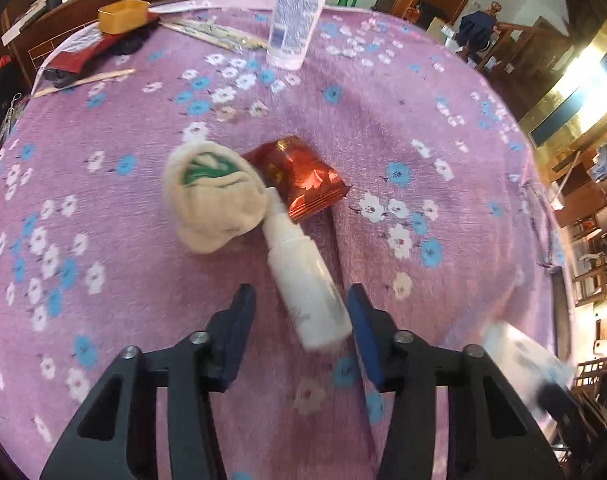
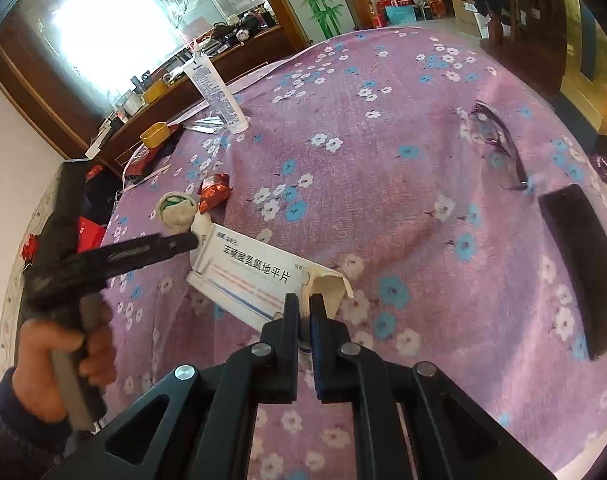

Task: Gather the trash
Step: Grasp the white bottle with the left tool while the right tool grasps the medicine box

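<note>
The tall white tube (image 1: 299,8) runs off the top edge; the medicine box (image 1: 523,354) is motion-blurred.

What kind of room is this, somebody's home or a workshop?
Most likely a lived-in home, perhaps a living or dining room. A round table wears a purple floral cloth, a cluttered wooden sideboard stands under a big mirror, and bamboo is painted on the wall.
</note>
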Motion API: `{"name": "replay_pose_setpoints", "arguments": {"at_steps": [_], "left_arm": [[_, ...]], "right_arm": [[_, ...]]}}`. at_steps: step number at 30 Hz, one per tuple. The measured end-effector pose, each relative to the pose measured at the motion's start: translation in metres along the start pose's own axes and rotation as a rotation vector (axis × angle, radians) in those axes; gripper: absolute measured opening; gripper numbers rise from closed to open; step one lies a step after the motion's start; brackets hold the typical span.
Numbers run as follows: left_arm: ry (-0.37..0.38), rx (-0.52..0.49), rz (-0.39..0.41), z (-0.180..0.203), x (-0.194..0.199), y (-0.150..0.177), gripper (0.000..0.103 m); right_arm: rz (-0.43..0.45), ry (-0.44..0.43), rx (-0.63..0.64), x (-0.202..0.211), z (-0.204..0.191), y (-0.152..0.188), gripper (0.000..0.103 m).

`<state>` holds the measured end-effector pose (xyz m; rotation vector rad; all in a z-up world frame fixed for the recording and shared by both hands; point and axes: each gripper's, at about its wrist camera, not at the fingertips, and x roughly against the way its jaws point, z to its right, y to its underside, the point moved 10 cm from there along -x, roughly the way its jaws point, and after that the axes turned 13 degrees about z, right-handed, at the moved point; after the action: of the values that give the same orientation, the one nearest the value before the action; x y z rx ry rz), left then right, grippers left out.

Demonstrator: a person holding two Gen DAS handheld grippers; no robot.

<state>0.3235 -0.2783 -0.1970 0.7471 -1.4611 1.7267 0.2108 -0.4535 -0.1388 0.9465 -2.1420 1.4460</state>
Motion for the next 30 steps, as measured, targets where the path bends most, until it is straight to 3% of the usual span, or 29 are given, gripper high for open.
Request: {"name": "replay_pose_setpoints", "arguments": {"at_steps": [6,12,21,30], "left_arm": [[-0.033,-0.018,0.02,0.0,-0.014,0.001,0.032],[-0.006,-0.024,0.071,-0.014,0.018,0.019,0.028],[-0.027,-0.028,0.145,-0.069,0.093,0.074,0.029],[-0.089,0.018,0.236,-0.14,0.149,0.081,0.029]], "right_arm": [[0.001,-0.013,-0.015,0.011,0.008,0.004,0.006],[0.0,-0.026,0.015,0.009,-0.006,0.006,0.006],[-0.046,-0.069,0.077,-0.019,-0.064,0.029,0.006],[-0.065,-0.111,0.155,-0.039,-0.146,0.049,0.006]]}}
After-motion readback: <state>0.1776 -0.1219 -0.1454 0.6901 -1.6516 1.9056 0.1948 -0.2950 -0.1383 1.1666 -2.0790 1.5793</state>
